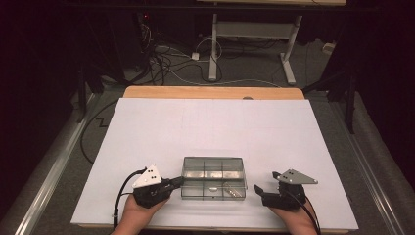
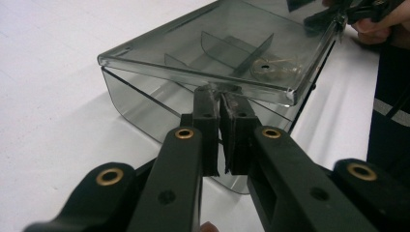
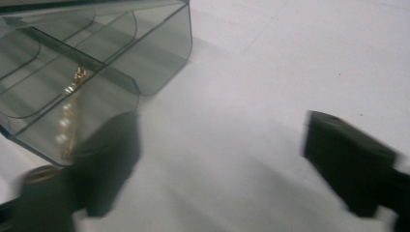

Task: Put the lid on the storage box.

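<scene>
near the front edge of the white table point(image 1: 147, 127) sat a smoky clear compartment box point(image 1: 213, 177), its lid point(image 2: 212, 43) closed over the dividers. at the box's left end the left gripper point(image 2: 220, 104) had its jaws drawn narrow, with the tips at the lid's edge; whether they pinched it could not be told. off the box's right end, apart from it, the right gripper point(image 1: 258, 188) stood wide with nothing between its jaws. a gold and pearl chain point(image 3: 67, 116) lay in one compartment on the right, a gold washer point(image 2: 265, 66) in another.
</scene>
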Demonstrator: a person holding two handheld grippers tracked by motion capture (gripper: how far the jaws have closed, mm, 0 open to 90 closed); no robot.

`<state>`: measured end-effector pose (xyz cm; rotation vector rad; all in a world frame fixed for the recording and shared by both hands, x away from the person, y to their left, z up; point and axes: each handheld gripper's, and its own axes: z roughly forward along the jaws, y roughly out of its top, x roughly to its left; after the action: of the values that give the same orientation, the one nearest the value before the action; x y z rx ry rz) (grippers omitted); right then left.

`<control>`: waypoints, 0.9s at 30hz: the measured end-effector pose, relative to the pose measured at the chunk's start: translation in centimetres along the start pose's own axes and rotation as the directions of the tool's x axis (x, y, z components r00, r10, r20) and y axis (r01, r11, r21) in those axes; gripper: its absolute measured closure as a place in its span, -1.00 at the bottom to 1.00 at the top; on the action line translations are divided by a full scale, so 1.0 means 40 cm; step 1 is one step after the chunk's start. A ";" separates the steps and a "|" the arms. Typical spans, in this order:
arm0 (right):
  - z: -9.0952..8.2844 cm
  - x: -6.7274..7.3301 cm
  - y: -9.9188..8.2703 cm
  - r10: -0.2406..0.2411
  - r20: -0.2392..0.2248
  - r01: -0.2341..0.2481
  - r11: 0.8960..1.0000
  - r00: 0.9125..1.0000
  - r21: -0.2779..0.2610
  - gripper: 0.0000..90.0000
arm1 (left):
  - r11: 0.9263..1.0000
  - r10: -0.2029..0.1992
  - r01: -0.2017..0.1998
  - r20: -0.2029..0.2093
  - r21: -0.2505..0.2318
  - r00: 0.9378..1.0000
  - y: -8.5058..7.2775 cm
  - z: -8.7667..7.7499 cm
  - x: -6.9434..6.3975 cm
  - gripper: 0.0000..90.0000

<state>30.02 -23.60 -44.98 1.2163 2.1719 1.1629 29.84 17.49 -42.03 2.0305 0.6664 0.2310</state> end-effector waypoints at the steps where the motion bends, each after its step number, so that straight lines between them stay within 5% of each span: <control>1: 0.002 0.000 0.001 0.008 -0.005 -0.008 1.000 1.000 0.014 -1.00 | 1.000 0.002 -0.002 -0.001 -0.002 1.000 0.000 -0.001 -0.002 0.86; 10: 0.001 -0.006 -0.005 0.011 0.017 -0.011 1.000 1.000 0.023 -1.00 | 1.000 0.001 -0.001 -0.011 0.017 1.000 -0.018 -0.009 -0.005 0.86; 11: 0.001 -0.005 -0.005 0.010 0.020 -0.010 1.000 1.000 0.021 -1.00 | 0.999 -0.049 0.049 -0.009 -0.011 0.999 -0.024 -0.003 -0.016 0.86; 12: 0.001 -0.005 -0.005 0.011 0.021 -0.011 1.000 1.000 0.019 -1.00 | 0.999 0.010 -0.010 -0.023 0.031 1.000 -0.026 -0.010 -0.006 0.86; 19: -0.002 -0.005 -0.004 0.018 0.014 -0.018 1.000 1.000 0.009 -1.00 | 0.999 -0.024 0.027 -0.081 0.030 0.996 -0.045 -0.030 0.029 0.86; 23: -0.007 -0.004 -0.002 0.023 0.013 -0.023 1.000 1.000 -0.005 -1.00 | 0.999 -0.004 0.012 -0.161 0.048 0.987 -0.047 -0.044 0.055 0.85; 27: -0.006 -0.009 -0.004 0.027 0.009 -0.027 1.000 1.000 -0.003 -1.00 | 0.996 -0.010 0.032 -0.248 0.085 0.969 -0.044 -0.050 0.100 0.62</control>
<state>29.99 -24.05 -44.99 1.2507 2.1527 1.1687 31.69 21.83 -42.89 2.0974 0.8655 0.4556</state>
